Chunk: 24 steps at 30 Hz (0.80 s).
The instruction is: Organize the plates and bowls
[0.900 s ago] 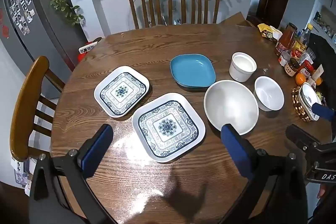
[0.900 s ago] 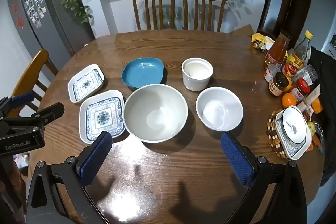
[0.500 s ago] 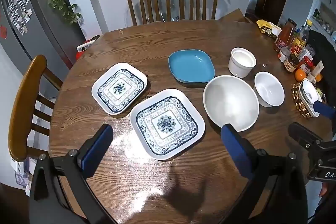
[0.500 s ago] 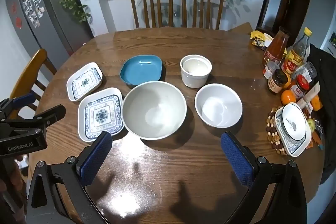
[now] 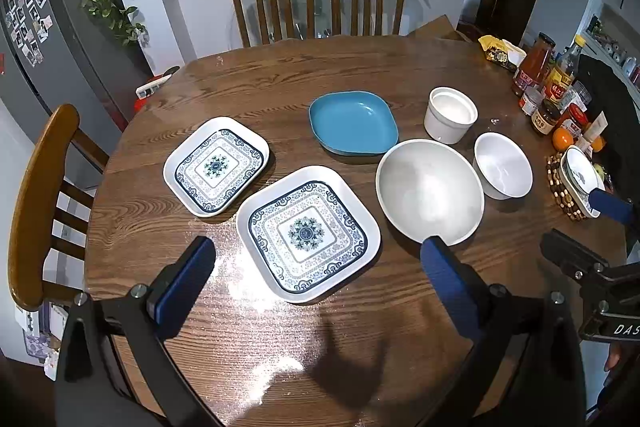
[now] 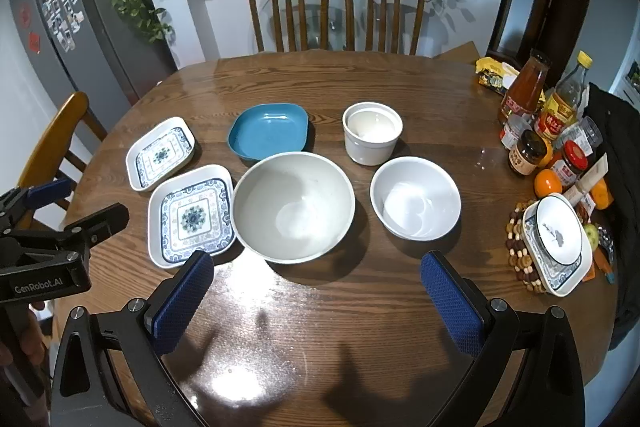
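On the round wooden table (image 5: 280, 83) lie two square blue-patterned plates, a larger one (image 5: 307, 238) near me and a smaller one (image 5: 216, 165) to its left. Behind them sits a blue dish (image 5: 353, 122). A big pale bowl (image 6: 293, 206), a smaller white bowl (image 6: 415, 203) and a straight-sided white cup-bowl (image 6: 372, 132) stand to the right. My left gripper (image 5: 316, 267) hovers open above the table's near edge, before the larger plate. My right gripper (image 6: 316, 281) hangs open in front of the big bowl. Neither holds anything.
Sauce bottles (image 6: 524, 91), jars and oranges (image 6: 548, 183) crowd the table's right edge, with a patterned dish (image 6: 558, 241) on a beaded trivet. Two wooden chairs (image 6: 336, 11) stand at the far side, one chair (image 5: 36, 203) at the left. A fridge stands far left.
Both views have drifted slightly, the dishes sitting a little higher in frame than before. No dish has moved, and both grippers stay open.
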### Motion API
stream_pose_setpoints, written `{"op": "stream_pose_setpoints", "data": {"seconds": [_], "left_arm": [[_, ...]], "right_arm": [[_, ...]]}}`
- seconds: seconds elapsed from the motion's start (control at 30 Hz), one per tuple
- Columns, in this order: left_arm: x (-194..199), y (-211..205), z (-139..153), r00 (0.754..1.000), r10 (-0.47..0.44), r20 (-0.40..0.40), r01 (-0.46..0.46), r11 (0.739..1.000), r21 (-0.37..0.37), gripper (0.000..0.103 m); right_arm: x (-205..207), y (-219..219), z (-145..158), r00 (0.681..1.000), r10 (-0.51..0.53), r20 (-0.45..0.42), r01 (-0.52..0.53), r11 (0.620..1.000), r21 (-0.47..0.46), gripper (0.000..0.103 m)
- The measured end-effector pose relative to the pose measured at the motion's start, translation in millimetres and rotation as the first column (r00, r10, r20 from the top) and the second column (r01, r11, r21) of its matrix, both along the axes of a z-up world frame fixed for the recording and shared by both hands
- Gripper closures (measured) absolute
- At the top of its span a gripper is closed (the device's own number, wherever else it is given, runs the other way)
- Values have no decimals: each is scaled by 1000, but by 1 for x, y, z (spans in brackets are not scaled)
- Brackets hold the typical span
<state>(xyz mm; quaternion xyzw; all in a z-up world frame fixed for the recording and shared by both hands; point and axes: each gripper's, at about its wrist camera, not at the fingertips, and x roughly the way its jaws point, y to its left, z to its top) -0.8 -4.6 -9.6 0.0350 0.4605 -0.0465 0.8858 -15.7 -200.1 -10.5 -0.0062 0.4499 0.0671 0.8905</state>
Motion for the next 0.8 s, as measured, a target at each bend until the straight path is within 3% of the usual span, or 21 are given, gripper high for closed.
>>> {"op": "stream_pose_setpoints", "data": {"seconds": [0.8], "left_arm": [[-2,1,-2,1000,2,4,-2,1000,7,1]], "right_arm": [[-1,9,-2,1000,9,-9,-9,1000,-1,0]]}}
